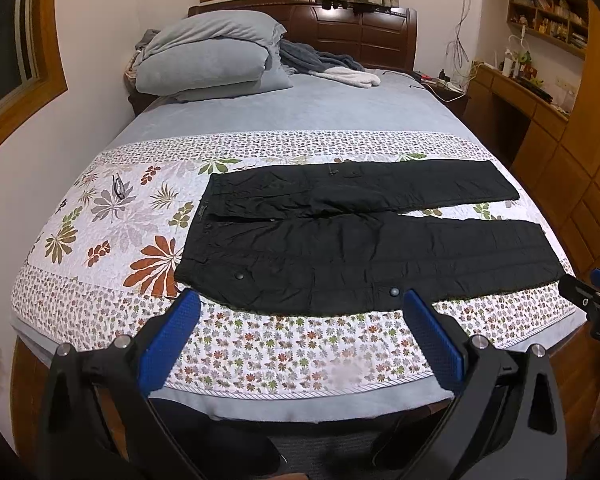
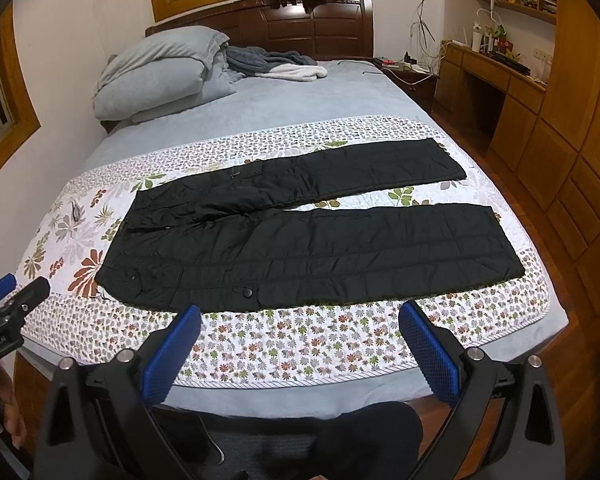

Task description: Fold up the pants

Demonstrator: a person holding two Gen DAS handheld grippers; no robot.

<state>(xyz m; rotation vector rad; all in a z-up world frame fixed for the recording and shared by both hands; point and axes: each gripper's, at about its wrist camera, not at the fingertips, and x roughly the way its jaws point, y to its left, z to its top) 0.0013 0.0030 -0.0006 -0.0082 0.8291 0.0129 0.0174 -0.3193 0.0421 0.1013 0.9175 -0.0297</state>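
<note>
Left wrist view
Pants: the black pants (image 1: 352, 236) lie flat and full length across the floral quilt (image 1: 112, 220), along the foot edge of the bed (image 1: 300, 108); waist toward the bed's left side, cuffs toward its right side.
Legs: spread apart in a narrow V, the quilt showing between them; the near leg runs close to the foot edge.
Left gripper: the left gripper (image 1: 300, 336) hangs wide apart with nothing between its blue pads, short of the pants' near hem and not touching cloth.
Right gripper: only its tip shows at the right, near the near cuff; whether it is released I cannot tell from here.
Glasses: a pair of glasses (image 1: 118, 188) rests on the quilt beyond the waist, well apart from the pants.

Right wrist view
Pants: same lie, unfolded, some creases around the waist and pockets (image 2: 300, 240).
Right gripper: the right gripper (image 2: 300, 340) is released and holds nothing, poised over the quilt just short of the near leg.
Pillows: stacked at the head corner (image 2: 152, 76), clear of the work.

Progress
Done: by my reading, only the laying out; no fold shows.
Left: bring one leg over the other, then fold the length toward the waist. Every fold remains.
</note>
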